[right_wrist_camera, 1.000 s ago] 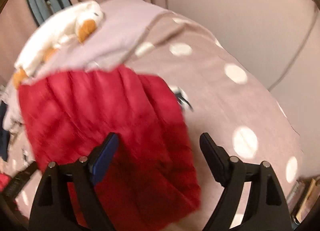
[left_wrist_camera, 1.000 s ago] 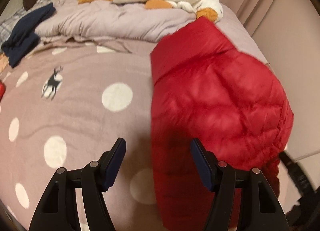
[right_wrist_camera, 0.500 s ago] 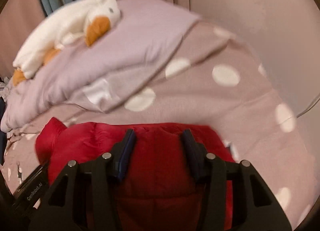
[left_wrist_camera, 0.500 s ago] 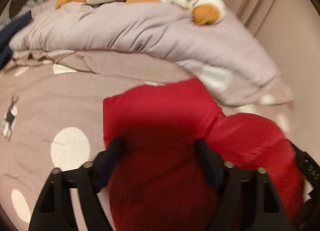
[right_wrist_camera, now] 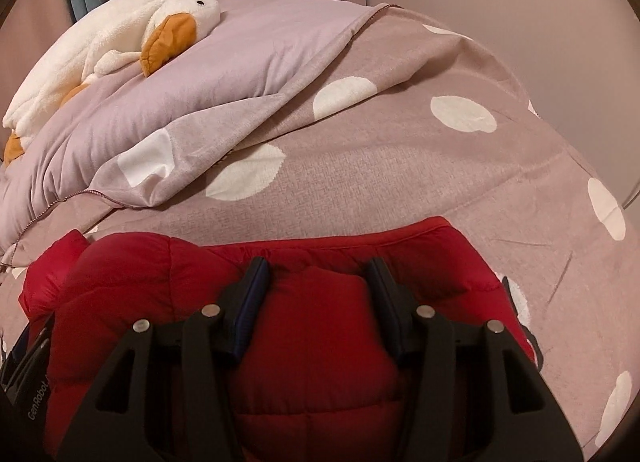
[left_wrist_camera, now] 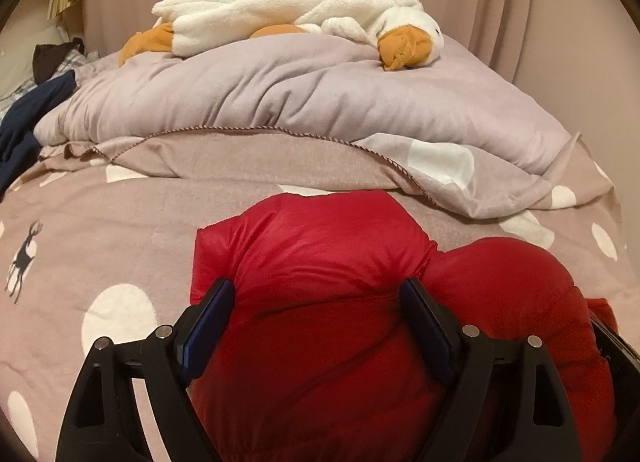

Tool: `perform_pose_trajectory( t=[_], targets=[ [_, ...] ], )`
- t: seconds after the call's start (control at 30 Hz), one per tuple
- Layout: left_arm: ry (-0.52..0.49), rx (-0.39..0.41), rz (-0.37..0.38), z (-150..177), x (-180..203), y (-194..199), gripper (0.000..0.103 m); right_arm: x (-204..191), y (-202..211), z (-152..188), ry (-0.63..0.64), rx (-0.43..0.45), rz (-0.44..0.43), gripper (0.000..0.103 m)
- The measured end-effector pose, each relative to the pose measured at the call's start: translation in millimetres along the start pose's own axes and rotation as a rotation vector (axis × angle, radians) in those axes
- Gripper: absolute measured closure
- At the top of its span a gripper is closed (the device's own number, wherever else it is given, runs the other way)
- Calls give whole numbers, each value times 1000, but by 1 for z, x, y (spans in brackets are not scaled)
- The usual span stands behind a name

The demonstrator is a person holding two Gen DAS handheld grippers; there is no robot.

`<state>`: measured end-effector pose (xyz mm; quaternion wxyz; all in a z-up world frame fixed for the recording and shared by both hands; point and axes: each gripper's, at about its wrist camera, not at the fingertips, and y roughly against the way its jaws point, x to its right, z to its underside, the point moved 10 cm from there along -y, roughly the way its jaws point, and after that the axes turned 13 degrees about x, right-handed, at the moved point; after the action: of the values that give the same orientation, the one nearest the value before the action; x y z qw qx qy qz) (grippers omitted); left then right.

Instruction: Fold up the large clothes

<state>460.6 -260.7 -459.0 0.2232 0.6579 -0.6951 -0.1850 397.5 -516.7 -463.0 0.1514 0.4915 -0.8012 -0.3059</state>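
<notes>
A puffy red jacket (left_wrist_camera: 332, 234) lies bunched on the dotted bedspread (left_wrist_camera: 120, 230), close under both cameras. My left gripper (left_wrist_camera: 316, 286) is open wide and pushed down over the jacket's left part, whose padding bulges up between the fingers (left_wrist_camera: 208, 318). In the right wrist view the red jacket (right_wrist_camera: 132, 266) fills the lower frame. My right gripper (right_wrist_camera: 316, 266) stands narrower, pinching a raised fold of the padding. Its jaws are opening slightly. The right gripper's black body (left_wrist_camera: 616, 346) shows at the right edge of the left wrist view.
A lilac duvet (left_wrist_camera: 280, 98) is heaped across the bed just beyond the jacket, with a white plush goose (left_wrist_camera: 280, 6) on top. Dark blue clothes (left_wrist_camera: 24, 122) lie at the far left. Curtains (left_wrist_camera: 480, 2) and a wall (right_wrist_camera: 500, 2) close off the far side.
Both grippers have come down and forward onto the jacket, which was spread out and now lies bunched. The right jaws have narrowed around a fold; the left jaws have widened.
</notes>
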Motion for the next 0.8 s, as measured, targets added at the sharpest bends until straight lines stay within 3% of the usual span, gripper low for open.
perform_pose_trajectory(
  t=[0.8],
  targets=[
    [21, -17, 8, -2, -4, 2, 15, -2, -1, -2, 36, -54, -10, 50]
  ],
)
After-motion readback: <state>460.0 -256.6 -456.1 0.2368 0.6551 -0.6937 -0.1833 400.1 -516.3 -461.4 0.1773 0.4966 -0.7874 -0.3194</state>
